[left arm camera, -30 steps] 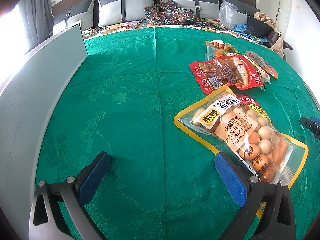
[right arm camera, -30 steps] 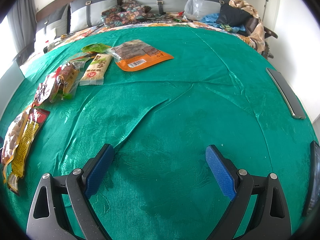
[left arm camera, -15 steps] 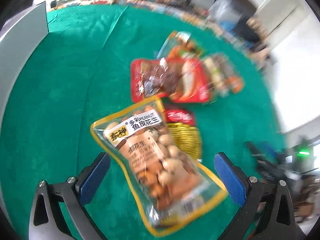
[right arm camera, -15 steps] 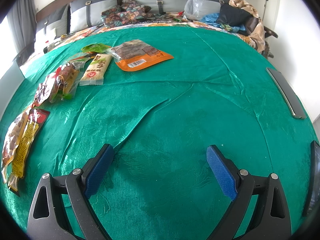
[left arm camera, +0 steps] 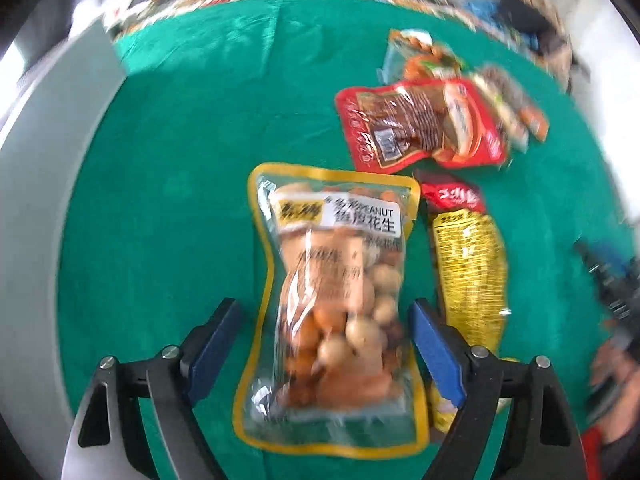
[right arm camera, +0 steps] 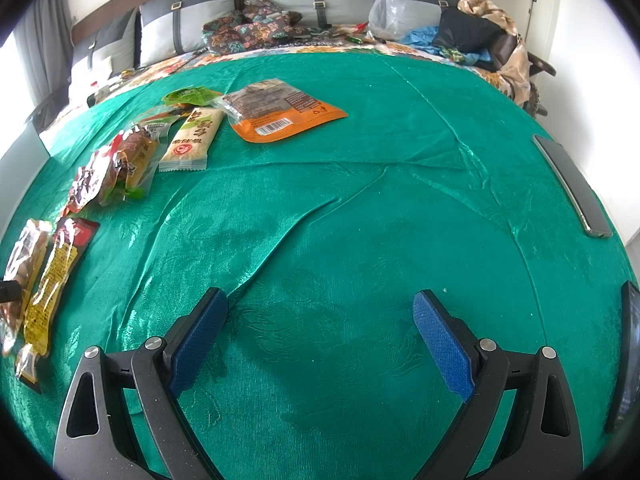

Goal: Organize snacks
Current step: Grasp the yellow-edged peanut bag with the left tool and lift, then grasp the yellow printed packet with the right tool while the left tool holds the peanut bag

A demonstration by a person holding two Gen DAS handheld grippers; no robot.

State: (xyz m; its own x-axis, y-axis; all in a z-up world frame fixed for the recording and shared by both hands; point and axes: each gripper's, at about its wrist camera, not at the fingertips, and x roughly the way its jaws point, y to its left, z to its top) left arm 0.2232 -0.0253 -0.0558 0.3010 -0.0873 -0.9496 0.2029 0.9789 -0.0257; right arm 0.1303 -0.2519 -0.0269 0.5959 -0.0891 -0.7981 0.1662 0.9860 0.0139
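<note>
Green bedspread (right arm camera: pixel 360 160) | left claw (left arm camera: pixel 326 320) closing in, straddling peanut bag (left arm camera: pixel 332 300), pads not yet touching | right claw (right arm camera: pixel 320 316) spread wide over bare cloth

Black jaws, blue pads (right arm camera: pixel 440 344), silver screws

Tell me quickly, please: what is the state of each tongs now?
Left tongs: open, just been closing around the peanut bag, not gripping yet.
Right tongs: open, nothing between them.
</note>
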